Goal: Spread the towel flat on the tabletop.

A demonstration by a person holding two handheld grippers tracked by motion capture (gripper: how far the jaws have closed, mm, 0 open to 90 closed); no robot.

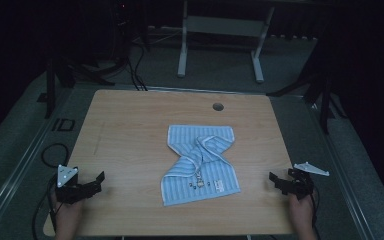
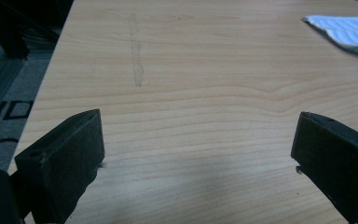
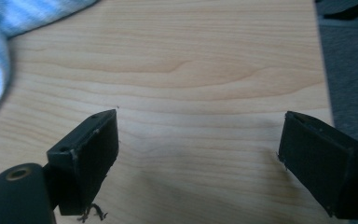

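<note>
A: Currently, towel lies mid-table, blue-striped, bunched and twisted at its waist, near edge flat toward the person.

B: Grippers?

A: Left gripper rests at the near left corner, jaws spread, nothing between them. Right gripper sits at the near right edge, equally spread and empty. Both well apart from the cloth.

B: Why flanking?

A: Probably a ready stance; each side can reach its own towel corner.

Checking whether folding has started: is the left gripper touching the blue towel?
Apart. The high view shows bare table between left gripper and towel.
</note>
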